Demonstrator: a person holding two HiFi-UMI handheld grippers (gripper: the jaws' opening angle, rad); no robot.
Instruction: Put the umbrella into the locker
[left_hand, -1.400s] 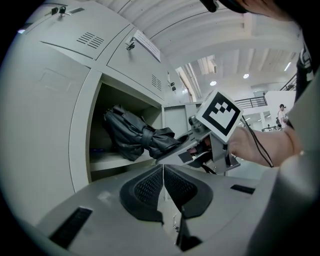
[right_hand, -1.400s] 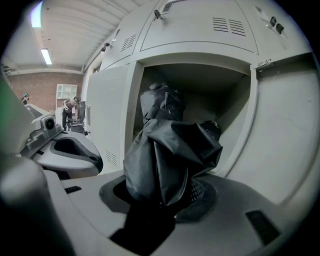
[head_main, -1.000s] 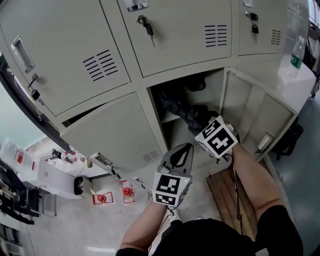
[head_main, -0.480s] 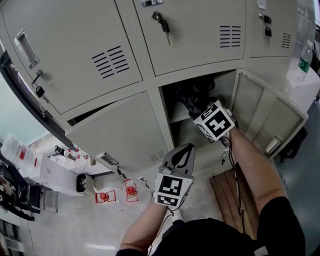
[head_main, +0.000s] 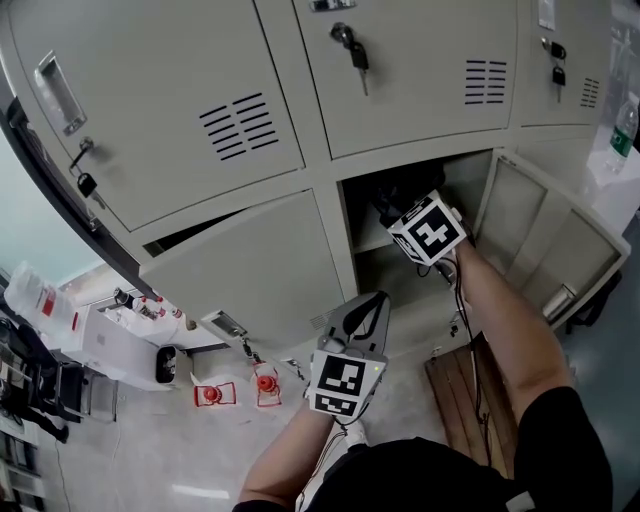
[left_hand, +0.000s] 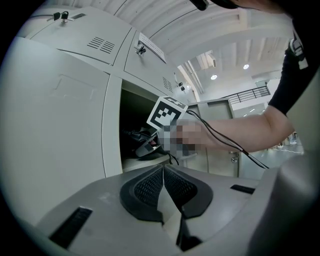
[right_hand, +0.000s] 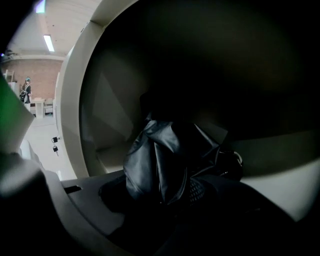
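Umbrella (head_main: 383, 203), black and folded, shows in the head view as a dark bundle inside the open lower compartment of the locker (head_main: 420, 158). It lies above a shelf (head_main: 372, 243) that divides the space. The right gripper (head_main: 429, 228) reaches into the opening with its marker cube at the mouth, and the cube hides its jaws. The compartment's door (head_main: 540, 240) hangs open to the right. The left gripper (head_main: 374, 300) is held outside the locker, in front of the neighbouring lower door (head_main: 250, 265), which stands slightly ajar. A key (head_main: 352, 50) hangs in the lock of the door above the open compartment.

In the left gripper view, the left gripper (left_hand: 163, 172) has its two pads (left_hand: 147, 187) pressed together with nothing between them. Beyond them the locker (left_hand: 112, 125) stands open. The umbrella (left_hand: 134, 137) lies as dark fabric on the pale shelf inside. The right gripper (left_hand: 146, 148) is pushed in against it, and the person's arm (left_hand: 240, 135) stretches in from the right.

In the right gripper view, the right gripper (right_hand: 157, 195) is inside the locker (right_hand: 70, 125). Its jaws are partly apart and clamped on the umbrella (right_hand: 155, 150), whose creased black folds fill the gap and rise above the pads. The interior behind is dim, with a pale inner wall and the shelf at the left. A dark rounded part at the umbrella's right is too dim to make out.
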